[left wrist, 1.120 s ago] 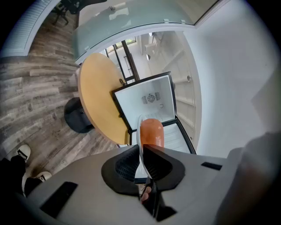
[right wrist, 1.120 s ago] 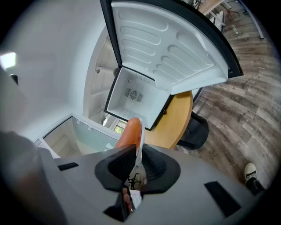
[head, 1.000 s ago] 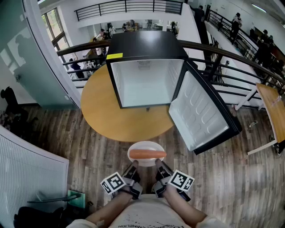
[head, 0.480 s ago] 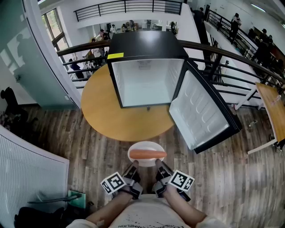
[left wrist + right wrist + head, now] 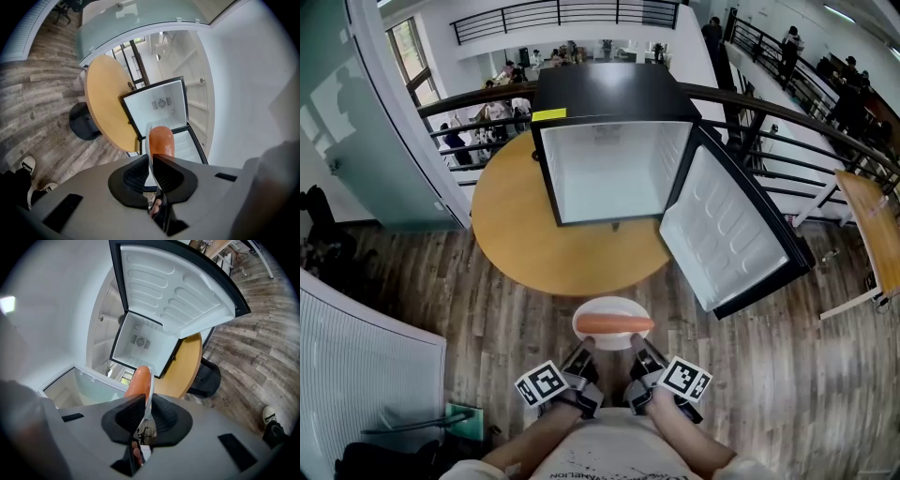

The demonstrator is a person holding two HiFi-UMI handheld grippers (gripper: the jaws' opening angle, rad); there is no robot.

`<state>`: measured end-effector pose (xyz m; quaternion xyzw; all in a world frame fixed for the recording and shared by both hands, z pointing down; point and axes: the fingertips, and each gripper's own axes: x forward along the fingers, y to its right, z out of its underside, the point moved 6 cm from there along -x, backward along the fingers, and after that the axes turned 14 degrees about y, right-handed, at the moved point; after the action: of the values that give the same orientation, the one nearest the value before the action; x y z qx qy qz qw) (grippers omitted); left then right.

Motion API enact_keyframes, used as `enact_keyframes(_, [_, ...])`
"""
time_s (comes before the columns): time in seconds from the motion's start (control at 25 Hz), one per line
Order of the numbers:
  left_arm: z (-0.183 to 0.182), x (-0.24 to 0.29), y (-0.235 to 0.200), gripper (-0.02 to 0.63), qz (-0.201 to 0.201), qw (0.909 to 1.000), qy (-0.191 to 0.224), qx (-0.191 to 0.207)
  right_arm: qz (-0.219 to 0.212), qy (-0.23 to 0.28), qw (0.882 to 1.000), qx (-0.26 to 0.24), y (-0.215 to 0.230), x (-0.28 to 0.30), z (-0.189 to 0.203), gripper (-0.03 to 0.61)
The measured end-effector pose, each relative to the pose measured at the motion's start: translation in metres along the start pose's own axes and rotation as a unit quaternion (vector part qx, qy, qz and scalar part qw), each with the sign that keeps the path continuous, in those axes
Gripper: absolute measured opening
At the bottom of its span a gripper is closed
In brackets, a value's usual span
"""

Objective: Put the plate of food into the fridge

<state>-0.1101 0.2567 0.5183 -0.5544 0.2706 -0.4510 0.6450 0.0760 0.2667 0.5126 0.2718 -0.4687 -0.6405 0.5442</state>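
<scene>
A white plate (image 5: 609, 313) carrying an orange sausage (image 5: 613, 325) hangs in the air in front of me, over the wooden floor. My left gripper (image 5: 582, 353) is shut on the plate's near-left rim, and my right gripper (image 5: 636, 353) is shut on its near-right rim. In the left gripper view the plate's edge (image 5: 148, 154) and sausage (image 5: 161, 140) stand between the jaws; the right gripper view shows the plate's edge (image 5: 148, 399) and the sausage (image 5: 139, 380) the same way. The small black fridge (image 5: 609, 94) stands ahead on a round table, its door (image 5: 727, 239) swung open to the right, its white inside bare.
The round wooden table (image 5: 520, 234) holds the fridge. Behind it runs a dark curved railing (image 5: 769, 108). A white slatted panel (image 5: 356, 366) is at my left, another table edge (image 5: 872, 225) at far right. People stand on the far balcony.
The view has shifted slightly; the plate and both grippers sit a touch lower and to the right in the frame. Both grips are unchanged.
</scene>
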Motion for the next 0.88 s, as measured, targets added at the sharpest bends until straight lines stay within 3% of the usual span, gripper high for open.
enact_keyframes(0.48, [-0.044,-0.005,-0.011,0.043,0.014,0.9993,-0.036,0.002,0.015,0.034,0.999,0.004,-0.021,0.013,0.037,0.055])
enact_keyframes(0.88, [-0.061,0.019,-0.019,0.043,0.012,0.9992,-0.038,-0.007,0.020,0.036,0.999,0.008,-0.020,0.043,0.036,0.055])
